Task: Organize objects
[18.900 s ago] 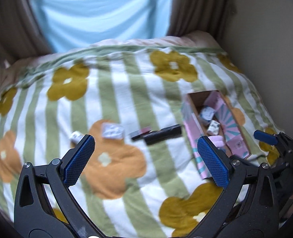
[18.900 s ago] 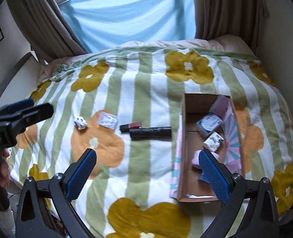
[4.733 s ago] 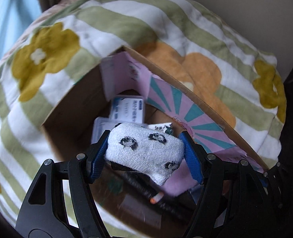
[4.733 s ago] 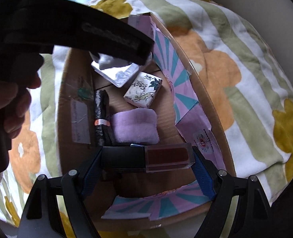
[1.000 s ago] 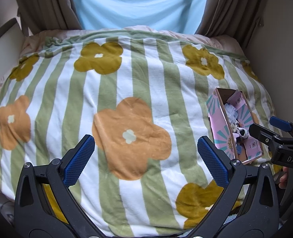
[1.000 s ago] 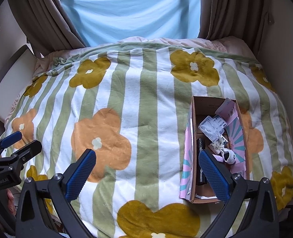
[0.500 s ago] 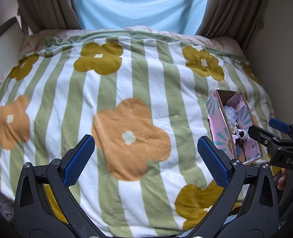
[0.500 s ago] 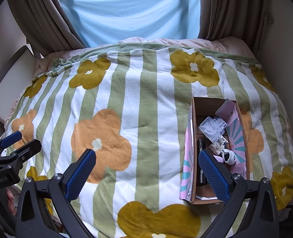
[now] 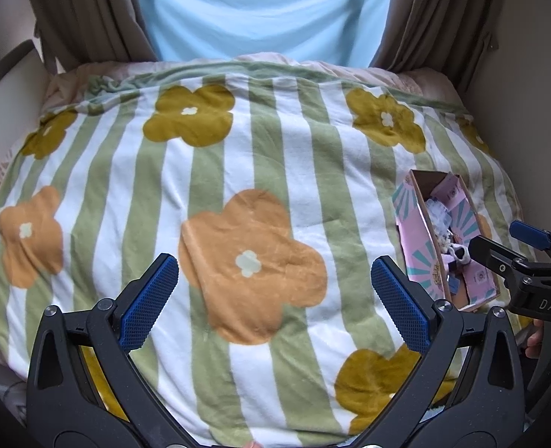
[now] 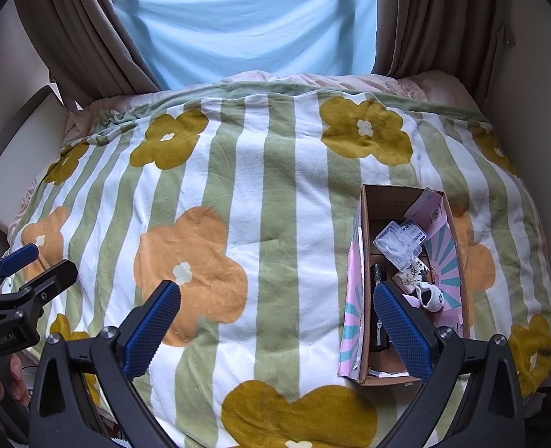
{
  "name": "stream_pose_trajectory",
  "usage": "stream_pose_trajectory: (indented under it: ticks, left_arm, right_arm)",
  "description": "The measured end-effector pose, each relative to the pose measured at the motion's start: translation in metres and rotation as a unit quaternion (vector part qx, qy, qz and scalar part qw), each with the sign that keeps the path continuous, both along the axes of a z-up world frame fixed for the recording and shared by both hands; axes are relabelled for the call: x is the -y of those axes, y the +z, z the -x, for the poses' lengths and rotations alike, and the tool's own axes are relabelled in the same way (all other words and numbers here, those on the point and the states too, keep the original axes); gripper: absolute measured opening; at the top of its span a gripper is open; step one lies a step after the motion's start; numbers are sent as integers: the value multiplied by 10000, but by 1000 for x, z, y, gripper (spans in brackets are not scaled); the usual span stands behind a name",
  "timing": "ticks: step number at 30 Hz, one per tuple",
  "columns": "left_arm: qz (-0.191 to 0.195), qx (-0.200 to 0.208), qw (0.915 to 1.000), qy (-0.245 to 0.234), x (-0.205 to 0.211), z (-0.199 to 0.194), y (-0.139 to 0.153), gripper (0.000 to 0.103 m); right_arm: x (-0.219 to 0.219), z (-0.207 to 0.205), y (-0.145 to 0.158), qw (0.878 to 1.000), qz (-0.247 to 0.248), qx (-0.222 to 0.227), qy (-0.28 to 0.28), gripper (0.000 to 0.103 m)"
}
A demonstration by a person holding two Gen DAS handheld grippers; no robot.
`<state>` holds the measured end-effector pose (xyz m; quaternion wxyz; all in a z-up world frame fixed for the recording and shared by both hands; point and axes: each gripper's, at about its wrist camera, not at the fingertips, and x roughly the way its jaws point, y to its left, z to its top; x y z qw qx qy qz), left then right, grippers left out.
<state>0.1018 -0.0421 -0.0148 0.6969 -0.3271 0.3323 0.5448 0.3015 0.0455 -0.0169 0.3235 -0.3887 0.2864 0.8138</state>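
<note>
Both hand-held tools hang above the bed with nothing between their blue pads: the left gripper (image 9: 274, 302) and the right gripper (image 10: 275, 328) each stand wide apart. On the right side of the bedspread sits the cardboard box (image 10: 365, 246), its pink flaps folded out, holding a clear plastic case (image 10: 398, 240), a floral packet (image 10: 411, 271), a white patterned sock (image 10: 430, 296) and a black tube (image 10: 379, 274). Around it spreads the green-striped flower blanket (image 10: 238, 201), with a light blue curtain (image 10: 245, 18) behind.
</note>
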Motion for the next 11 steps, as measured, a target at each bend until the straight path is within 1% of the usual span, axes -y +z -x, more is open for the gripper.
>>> stream_pose_trajectory:
  ticks: [8, 11]
  left_arm:
    - [-115, -38, 9997, 229, -3, 2, 6, 103]
    - [-27, 24, 9996, 271, -8, 4, 4, 103]
  right_arm:
    - [-7, 2, 3, 10000, -18, -1, -43, 103]
    - [-11, 6, 0, 10000, 35, 32, -81, 103]
